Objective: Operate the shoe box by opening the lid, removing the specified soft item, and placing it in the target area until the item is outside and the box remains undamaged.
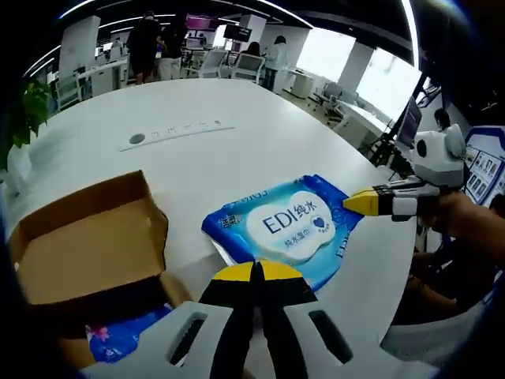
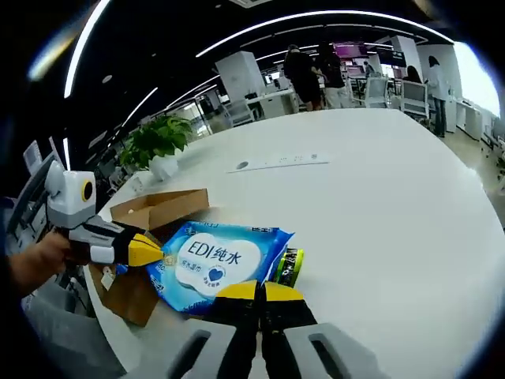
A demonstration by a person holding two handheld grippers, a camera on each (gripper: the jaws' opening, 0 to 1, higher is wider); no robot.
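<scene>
On the white counter [image 1: 237,158] a brown cardboard shoe box [image 1: 87,253] stood open, its lid flap raised at the far side and its bare cardboard floor showing. At the box's near edge, in the left gripper view, a blue patterned item [image 1: 126,332] lay partly in shadow; what it was could not be told.

The soft item, a blue pack of wet wipes [image 1: 284,229] with a white label, lay flat on the counter just right of the box, outside it. In the right gripper view the same pack [image 2: 217,264] lay beside the box [image 2: 154,209], with a small green and black object [image 2: 289,264] touching its right edge.

The left gripper [image 1: 257,272] sat at the pack's near edge, its yellow-tipped jaws pressed together with no gap and nothing seen between them. The right gripper [image 2: 259,290] likewise showed its jaws closed tip to tip, just near of the pack. Each gripper also came into the other's view, yellow tip touching or nearly touching a corner of the pack, held by a hand [image 2: 35,264].

Farther along the counter lay a long white power strip [image 1: 177,133]. A potted plant [image 2: 158,142] stood at the counter's far left, and people [image 1: 154,47] stood among office desks beyond.
</scene>
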